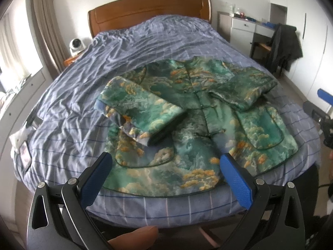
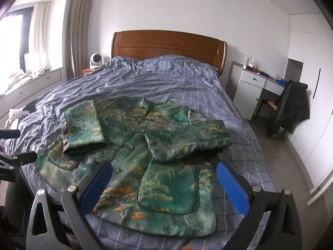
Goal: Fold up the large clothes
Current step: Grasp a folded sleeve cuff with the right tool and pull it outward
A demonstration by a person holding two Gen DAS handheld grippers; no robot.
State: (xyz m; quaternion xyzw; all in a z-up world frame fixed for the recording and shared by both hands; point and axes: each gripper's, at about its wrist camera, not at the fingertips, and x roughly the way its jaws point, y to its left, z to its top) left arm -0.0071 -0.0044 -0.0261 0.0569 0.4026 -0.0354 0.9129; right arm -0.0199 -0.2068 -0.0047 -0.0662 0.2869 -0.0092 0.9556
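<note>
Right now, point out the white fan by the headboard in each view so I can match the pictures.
Left wrist view: the white fan sits at left, beside the bed, below and left of the wooden headboard.
Right wrist view: the fan sits left of centre, just left of the headboard.
Shared landmark: the headboard.

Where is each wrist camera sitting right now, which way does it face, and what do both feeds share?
Left wrist: at the bed's foot, facing the headboard over the green jacket; open left gripper, a fingertip and the right gripper at the right edge show.
Right wrist: same end, further right, same facing; open right gripper shows.
Shared: jacket, both sleeves folded in, headboard, desk.
</note>
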